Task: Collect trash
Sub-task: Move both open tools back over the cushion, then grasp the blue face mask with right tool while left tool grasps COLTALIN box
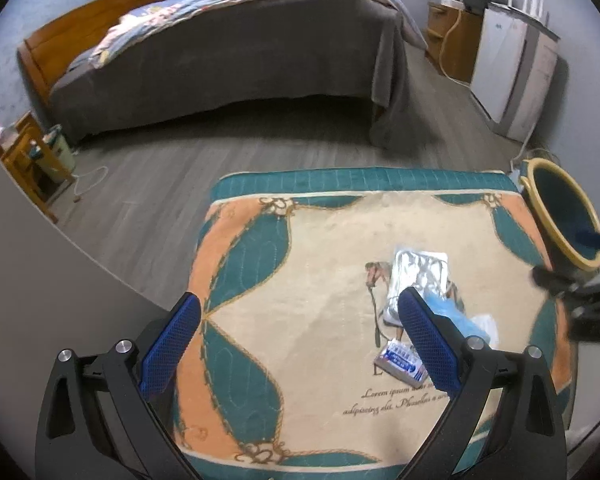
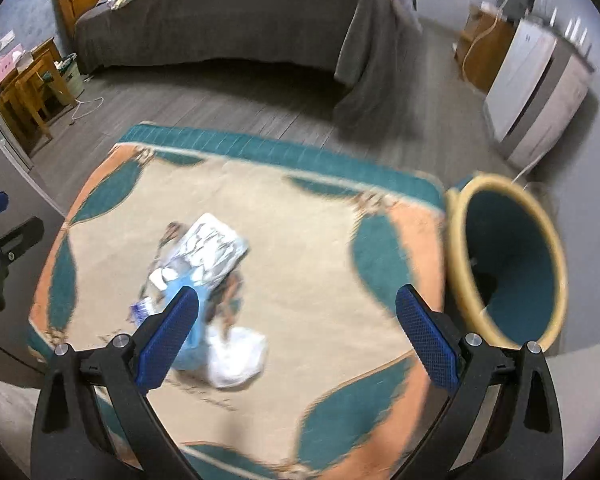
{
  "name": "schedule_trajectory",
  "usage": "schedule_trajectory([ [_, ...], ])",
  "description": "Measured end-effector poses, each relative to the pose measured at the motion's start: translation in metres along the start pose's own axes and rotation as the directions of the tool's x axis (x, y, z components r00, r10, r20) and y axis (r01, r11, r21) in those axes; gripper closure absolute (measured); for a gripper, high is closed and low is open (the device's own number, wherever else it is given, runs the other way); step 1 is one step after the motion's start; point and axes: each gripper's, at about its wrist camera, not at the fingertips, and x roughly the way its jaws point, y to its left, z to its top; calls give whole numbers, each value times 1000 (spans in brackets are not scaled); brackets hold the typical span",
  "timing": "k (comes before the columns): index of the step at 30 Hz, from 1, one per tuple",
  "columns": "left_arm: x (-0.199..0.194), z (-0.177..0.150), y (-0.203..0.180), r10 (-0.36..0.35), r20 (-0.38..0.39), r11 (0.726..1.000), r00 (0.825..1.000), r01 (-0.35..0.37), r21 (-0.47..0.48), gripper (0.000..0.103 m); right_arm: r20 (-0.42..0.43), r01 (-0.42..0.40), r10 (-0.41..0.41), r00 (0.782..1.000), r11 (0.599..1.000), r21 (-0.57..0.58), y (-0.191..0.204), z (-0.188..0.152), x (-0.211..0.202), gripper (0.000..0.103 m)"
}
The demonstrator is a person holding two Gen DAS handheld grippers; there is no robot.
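Observation:
Trash lies on a patterned rug (image 1: 308, 280): a silver foil wrapper (image 1: 418, 276), a blue plastic piece (image 1: 446, 308), a small blue-and-white packet (image 1: 400, 362) and a white crumpled bag (image 1: 486, 324). My left gripper (image 1: 298, 344) is open and empty above the rug, left of the trash. In the right wrist view, which is blurred, my right gripper (image 2: 296, 340) is open and empty above the rug (image 2: 320, 280), with the foil wrapper (image 2: 210, 246), blue piece (image 2: 188, 344) and white bag (image 2: 236, 358) by its left finger. A teal bin with a yellow rim (image 2: 504, 264) stands at the right.
The bin (image 1: 560, 216) stands at the rug's right edge. A bed with a grey cover (image 1: 228, 56) fills the back. Wooden nightstands (image 1: 24, 156) stand left, white cabinets (image 1: 512, 68) right. Grey wood floor (image 1: 160, 168) lies around the rug. The right gripper's body (image 1: 580, 292) shows at the right.

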Motion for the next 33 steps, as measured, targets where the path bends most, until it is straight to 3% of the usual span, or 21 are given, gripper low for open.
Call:
schedule_trajectory([
  [4, -5, 0, 7, -36, 19, 999, 999, 36, -14, 5, -26, -24, 25, 999, 1000, 13, 18, -8, 13, 6],
  [9, 0, -5, 8, -29, -9, 999, 1000, 29, 30, 5, -51, -35, 35, 998, 999, 12, 34, -15, 26, 6],
  [15, 5, -12, 25, -58, -36, 998, 998, 59, 11, 5, -89, -73, 73, 993, 997, 1, 57, -18, 40, 9],
  [20, 12, -17, 33, -40, -62, 999, 997, 41, 8, 5, -148, -80, 71, 987, 995, -56, 74, -26, 55, 36],
  [21, 13, -18, 34, -59, -71, 998, 996, 59, -5, 5, -161, -78, 66, 985, 995, -67, 76, -28, 58, 51],
  [22, 15, -18, 35, -76, -78, 997, 994, 75, -18, 5, -172, -79, 66, 983, 994, -73, 77, -29, 60, 72],
  [23, 15, -19, 35, -86, -82, 996, 993, 84, -24, 5, -179, -86, 71, 981, 994, -72, 77, -29, 61, 80],
  [27, 16, -20, 29, -85, -81, 996, 993, 85, -8, 5, -188, -103, 88, 978, 992, -73, 70, -25, 38, 88],
  [33, 30, -28, -12, -60, -78, 988, 995, 71, 140, 5, -84, -83, 78, 993, 995, -56, 36, -3, -13, 88],
])
